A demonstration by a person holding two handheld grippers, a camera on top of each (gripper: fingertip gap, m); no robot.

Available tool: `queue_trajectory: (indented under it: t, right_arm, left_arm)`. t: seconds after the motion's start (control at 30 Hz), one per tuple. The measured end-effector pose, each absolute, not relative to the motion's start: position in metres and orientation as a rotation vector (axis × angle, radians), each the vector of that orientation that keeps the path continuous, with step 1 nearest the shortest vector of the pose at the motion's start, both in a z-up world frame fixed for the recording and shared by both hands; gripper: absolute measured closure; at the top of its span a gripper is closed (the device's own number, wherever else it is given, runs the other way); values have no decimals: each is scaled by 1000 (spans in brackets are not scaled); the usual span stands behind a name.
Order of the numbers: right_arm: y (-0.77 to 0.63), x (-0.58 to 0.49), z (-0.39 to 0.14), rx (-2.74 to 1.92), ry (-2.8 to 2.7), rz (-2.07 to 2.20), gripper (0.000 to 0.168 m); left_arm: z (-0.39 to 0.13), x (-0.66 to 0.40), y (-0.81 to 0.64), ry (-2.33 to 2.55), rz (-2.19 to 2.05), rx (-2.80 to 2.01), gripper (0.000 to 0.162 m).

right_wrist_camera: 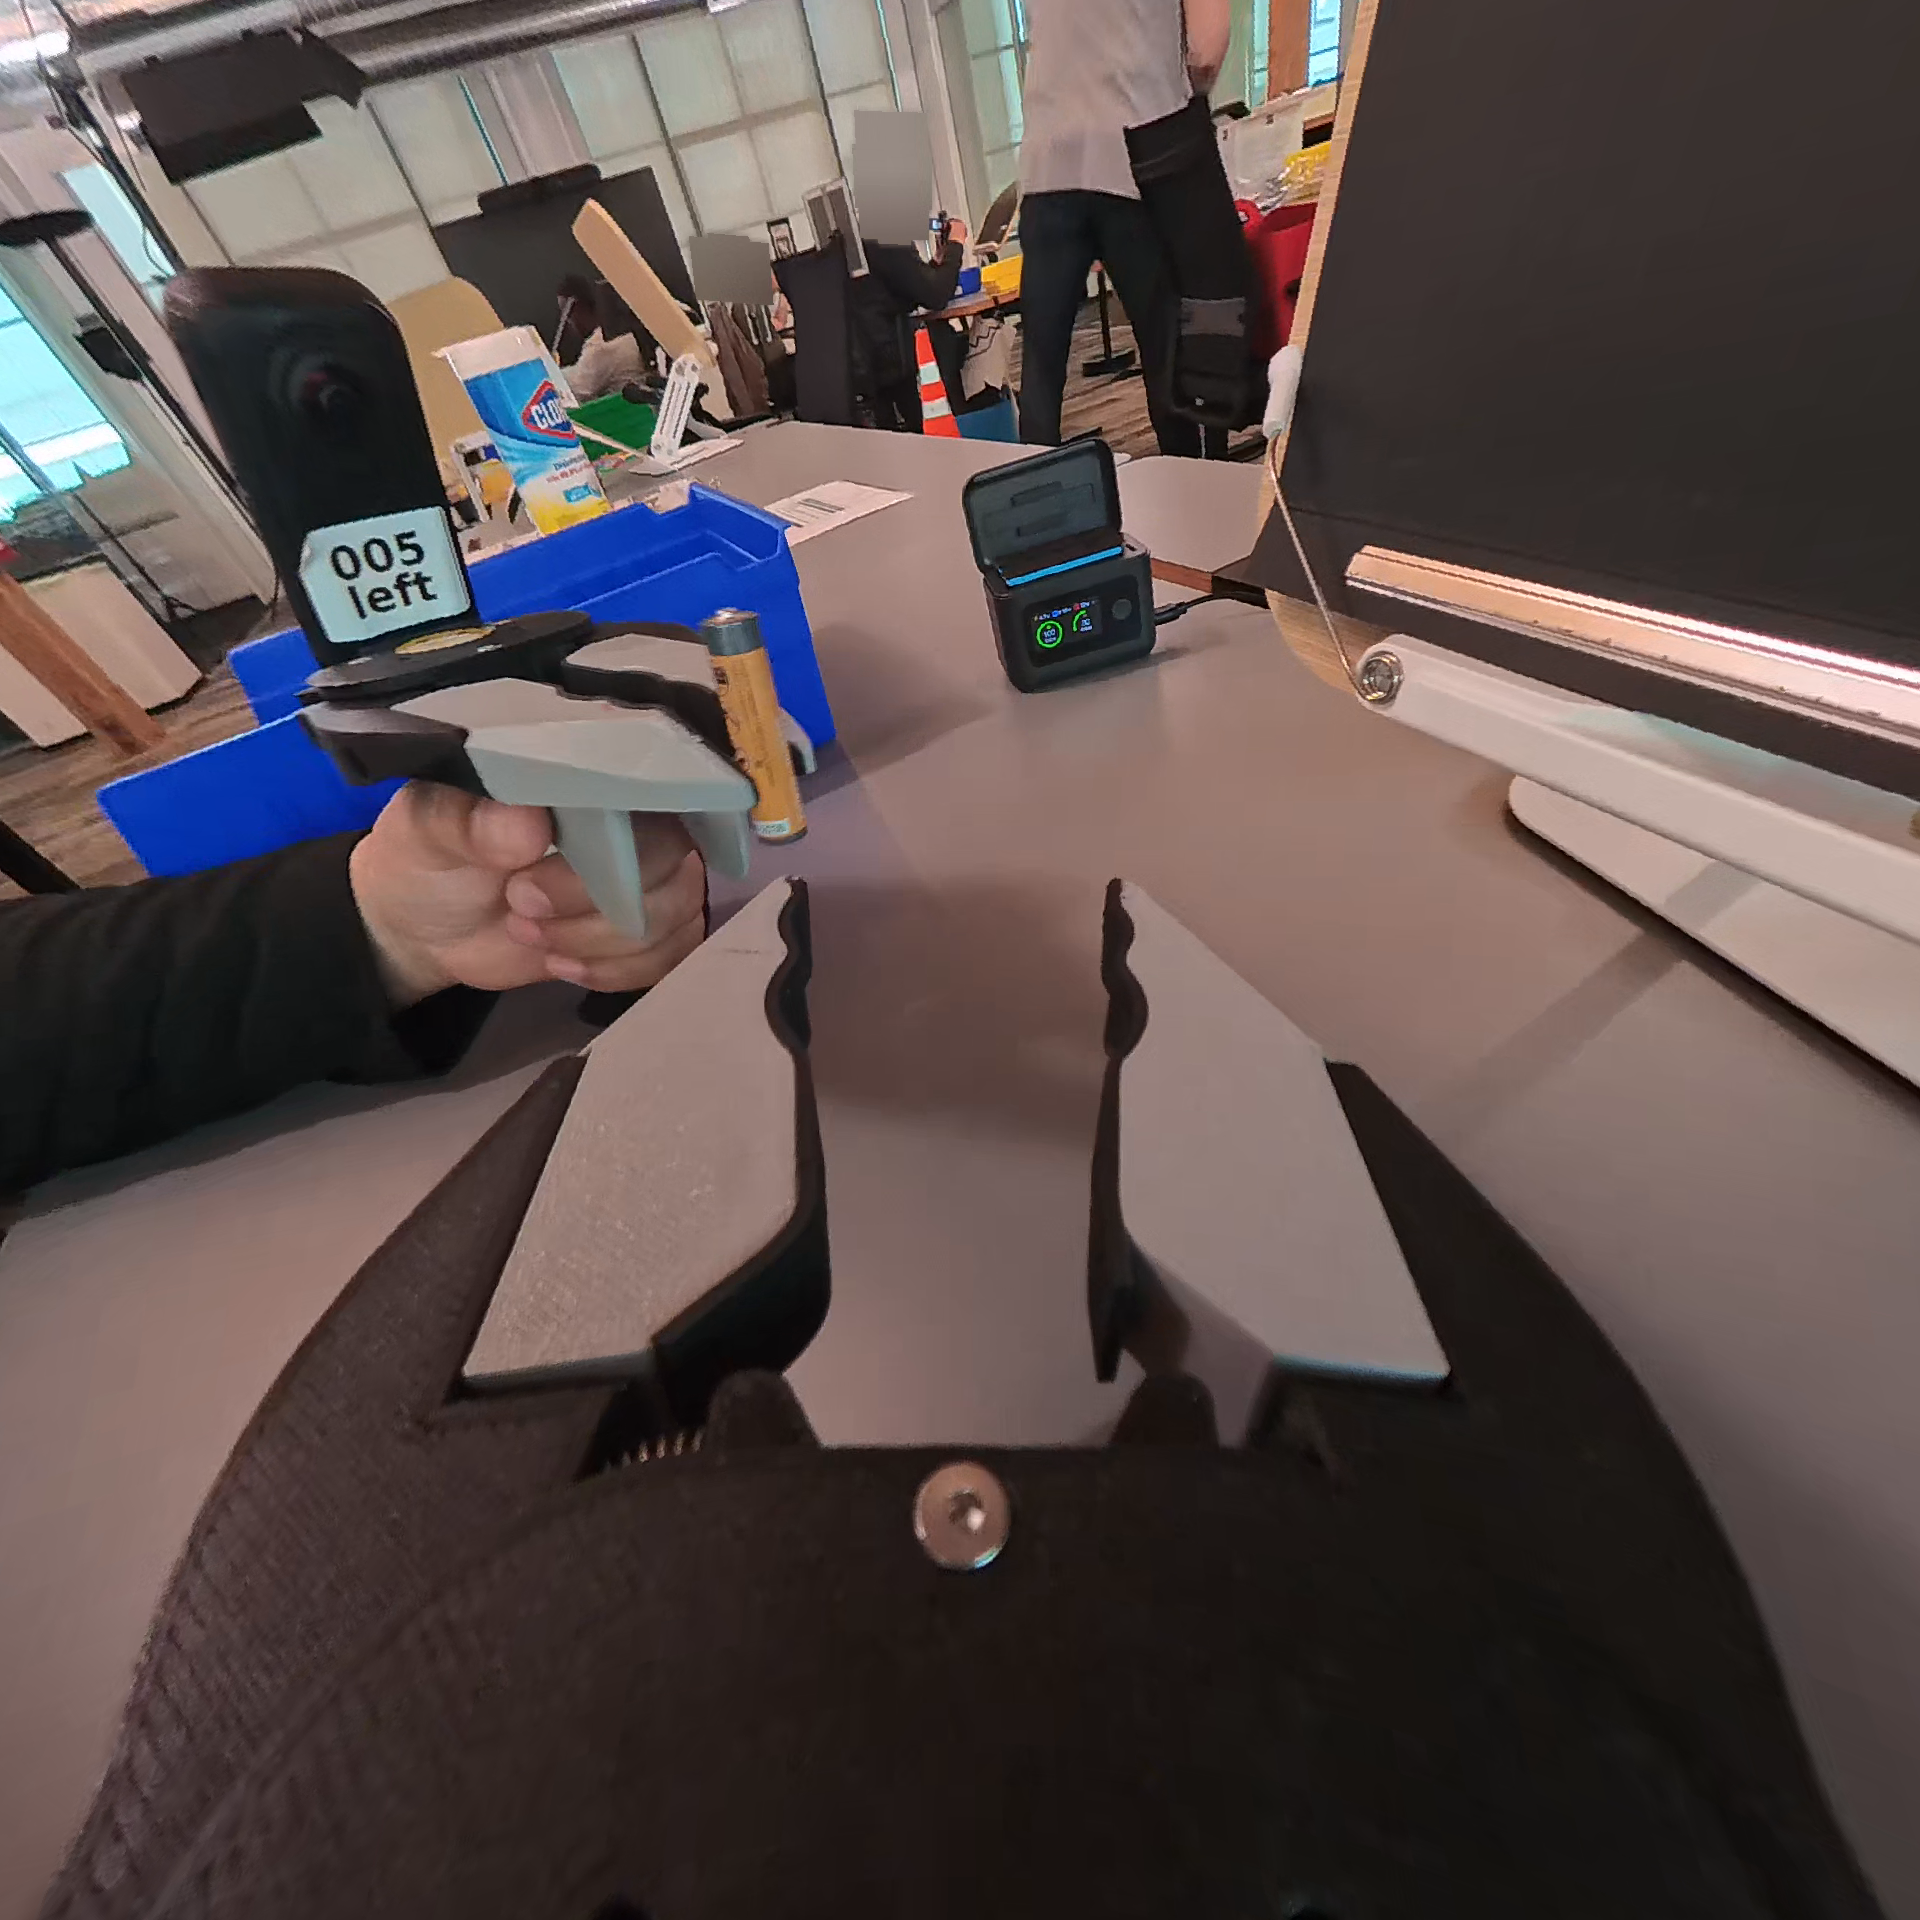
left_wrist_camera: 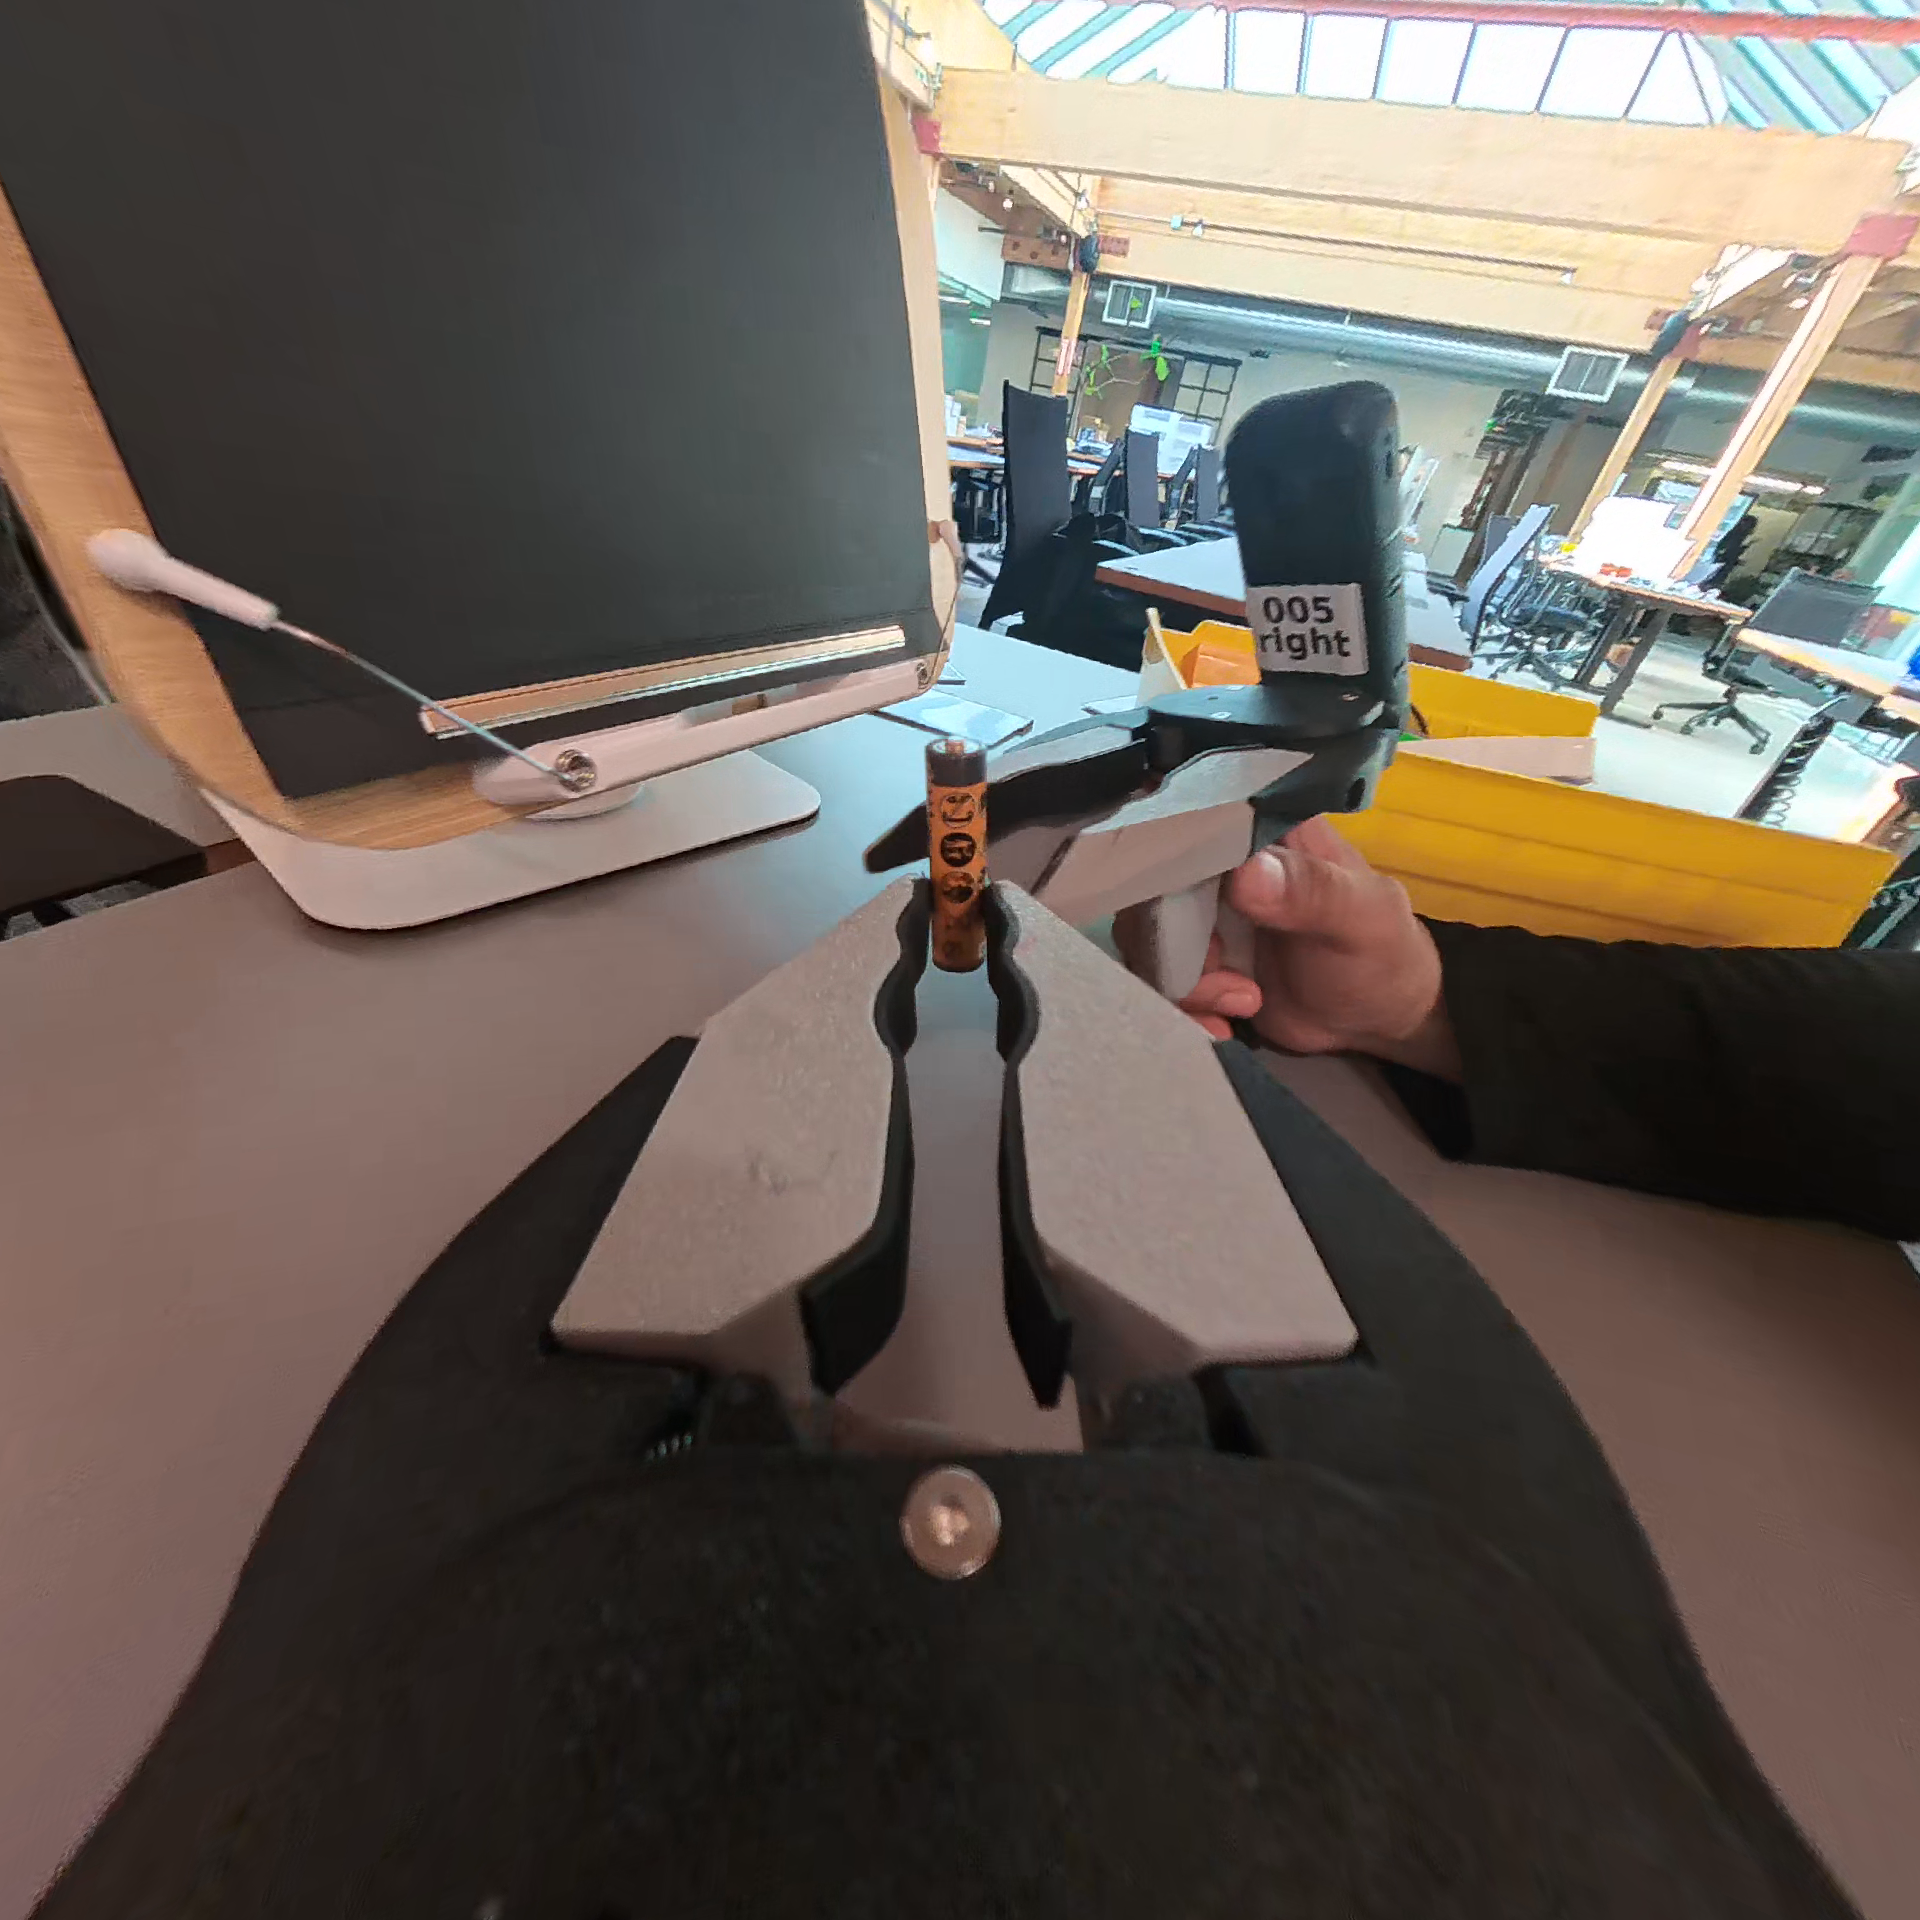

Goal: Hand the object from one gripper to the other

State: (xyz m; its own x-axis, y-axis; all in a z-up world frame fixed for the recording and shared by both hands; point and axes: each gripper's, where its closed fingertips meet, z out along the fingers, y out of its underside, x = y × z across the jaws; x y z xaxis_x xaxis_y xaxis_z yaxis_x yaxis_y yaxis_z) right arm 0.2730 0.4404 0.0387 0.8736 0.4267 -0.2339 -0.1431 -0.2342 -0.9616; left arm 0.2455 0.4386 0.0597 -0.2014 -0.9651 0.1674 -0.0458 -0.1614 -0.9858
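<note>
- Left wrist view: the left hand-held gripper (left_wrist_camera: 958, 914) is clamped on the battery (left_wrist_camera: 957, 857), which stands upright above the grey counter (left_wrist_camera: 312, 1091), pinched only at its lower part by the very fingertips.
- With so short a bite the battery could pivot or slip out if it is nudged sideways.
- The right hand-held gripper (left_wrist_camera: 914, 847) shows just beyond the battery on the right; I cannot tell its spread from this side. A push from it before the jaws line up would cause that slip.
- Far right, a yellow bin (left_wrist_camera: 1558, 831) sits behind the person's hand (left_wrist_camera: 1320, 956); something white and orange pokes up at its back edge, the rest is hidden.
- Right wrist view: the right hand-held gripper (right_wrist_camera: 951, 904) has its fingers wide apart and nothing between them; the battery (right_wrist_camera: 756, 727) is off to the left, so closing now would miss.
- Far left, a blue bin (right_wrist_camera: 644, 582) lies behind the left hand-held gripper (right_wrist_camera: 732, 743); its contents are hidden.
- A small black case (right_wrist_camera: 1065, 582) stands open, far centre.
</note>
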Motion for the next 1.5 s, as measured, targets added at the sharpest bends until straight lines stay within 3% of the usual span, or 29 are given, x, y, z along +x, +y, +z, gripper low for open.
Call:
queue_trajectory:
  t: [1.03,1.5]
  right_arm:
    - [434,254,45,-1708,-264,573,116]
    - [427,259,79,-1549,-222,631,115]
  left_arm:
    - [60,238,450,1242,-1559,-1278,154]
    - [51,244,431,1382,-1504,-1260,155]
